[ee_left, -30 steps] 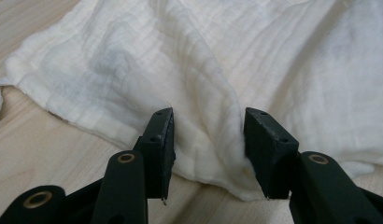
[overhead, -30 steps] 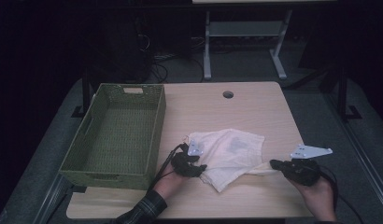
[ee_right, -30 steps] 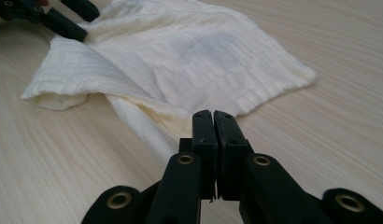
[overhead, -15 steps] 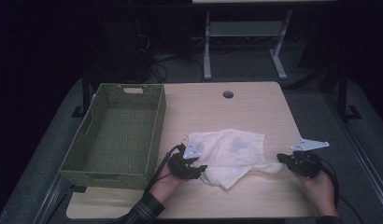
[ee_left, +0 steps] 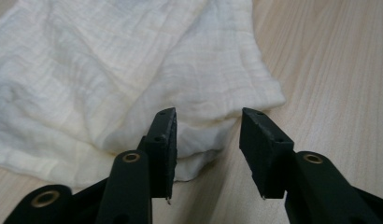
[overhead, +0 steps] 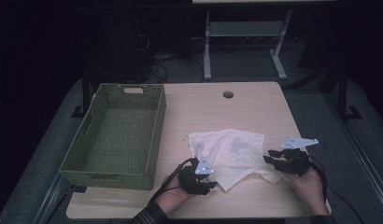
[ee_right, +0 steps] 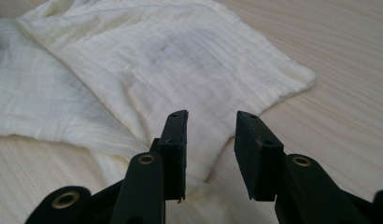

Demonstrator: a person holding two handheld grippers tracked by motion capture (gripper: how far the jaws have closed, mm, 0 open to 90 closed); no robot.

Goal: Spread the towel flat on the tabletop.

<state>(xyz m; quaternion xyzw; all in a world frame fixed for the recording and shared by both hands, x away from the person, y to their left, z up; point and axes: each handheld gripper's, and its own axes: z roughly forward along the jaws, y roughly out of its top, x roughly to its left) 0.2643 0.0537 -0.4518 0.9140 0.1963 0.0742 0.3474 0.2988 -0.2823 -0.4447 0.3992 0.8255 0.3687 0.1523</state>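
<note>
High view: cloth [overhead: 229, 151] lies rumpled on table [overhead: 255, 107].
Feel: likely light, limp, non-slip.
Grab: hem corners.
Left gripper [ee_left: 207, 126]: jaws closing in, parted, nothing pinched.
Right gripper [ee_right: 210, 128]: jaws just opened, holding nothing.

Basket [overhead: 116, 135] left of frame on table [overhead: 255, 105]; cloth [overhead: 229, 151] lower centre; left gripper [overhead: 201, 179] at cloth's lower-left, right gripper [overhead: 278, 161] at its right edge.

In the left gripper view the cloth [ee_left: 110, 79] runs off the top and left edges. In the high view the person's forearms are cut off at the bottom edge, and the room behind the bench [overhead: 255, 107] is too dark to make out.
</note>
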